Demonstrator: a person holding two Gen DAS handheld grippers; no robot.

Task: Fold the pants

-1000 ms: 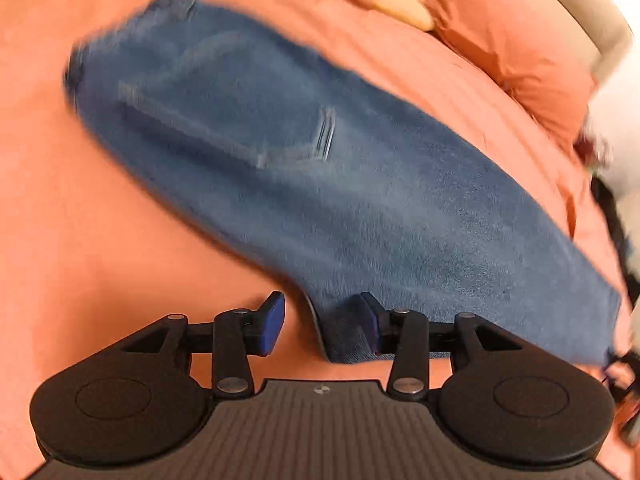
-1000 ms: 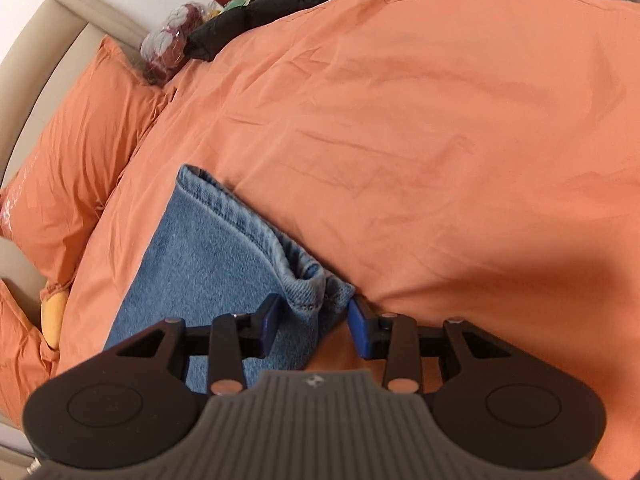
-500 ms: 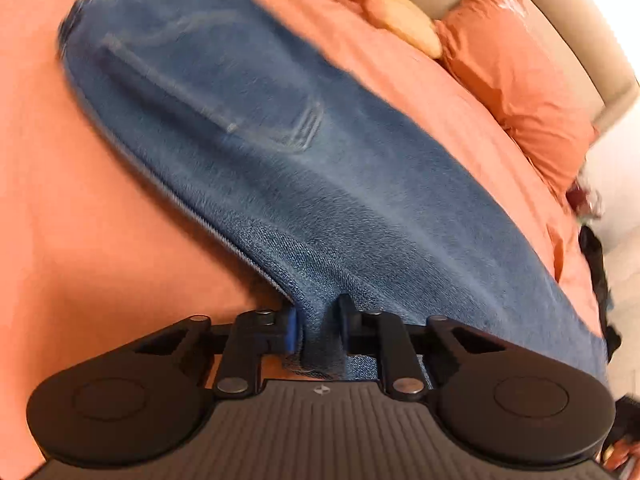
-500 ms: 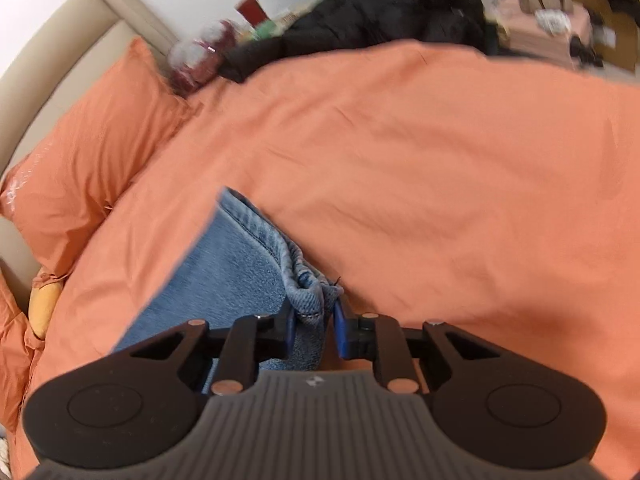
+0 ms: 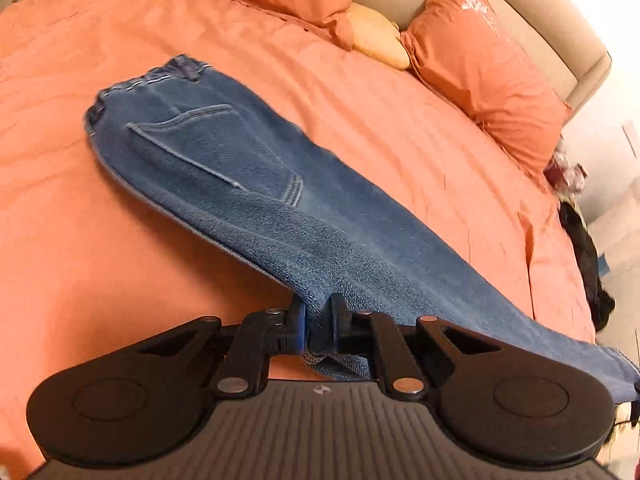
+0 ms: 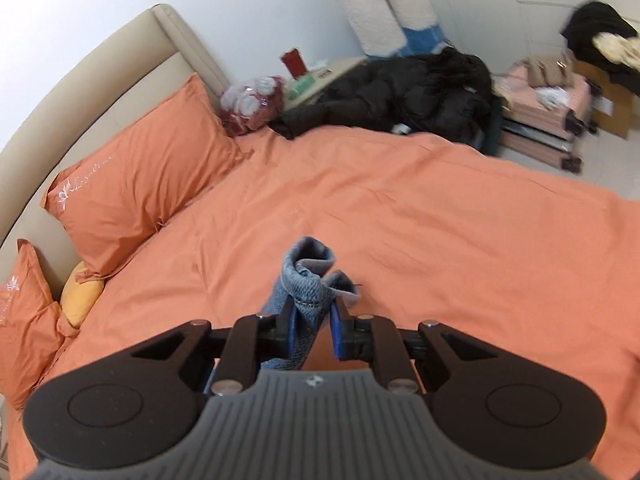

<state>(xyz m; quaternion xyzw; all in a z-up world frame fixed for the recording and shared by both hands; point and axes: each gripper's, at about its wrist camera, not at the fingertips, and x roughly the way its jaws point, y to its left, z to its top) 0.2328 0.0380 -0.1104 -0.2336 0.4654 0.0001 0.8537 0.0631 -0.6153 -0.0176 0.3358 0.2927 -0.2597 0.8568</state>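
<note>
Blue jeans (image 5: 256, 184) lie folded lengthwise on the orange bed cover (image 5: 100, 272), waistband at the far left and back pocket facing up. The leg end rises off the cover toward my left gripper (image 5: 318, 320). Its jaws are closing, with the denim edge pinched between the blue pads. In the right wrist view the hem of the jeans (image 6: 306, 276) sticks up, bunched, above my right gripper (image 6: 312, 320). Those jaws are closing too, with the hem clamped between the pads and held above the bed.
Orange pillows (image 5: 484, 76) and a yellow cushion (image 5: 376, 36) lean on the beige headboard (image 6: 100, 92). A black coat (image 6: 400, 96) lies at the bed's far edge beside a nightstand (image 6: 320, 76). Pink suitcases (image 6: 548, 120) stand on the floor beyond.
Both grippers have gone from open around the leg end to clamped on the denim. Both have risen, the right one much more, pulling the hem up off the cover.
</note>
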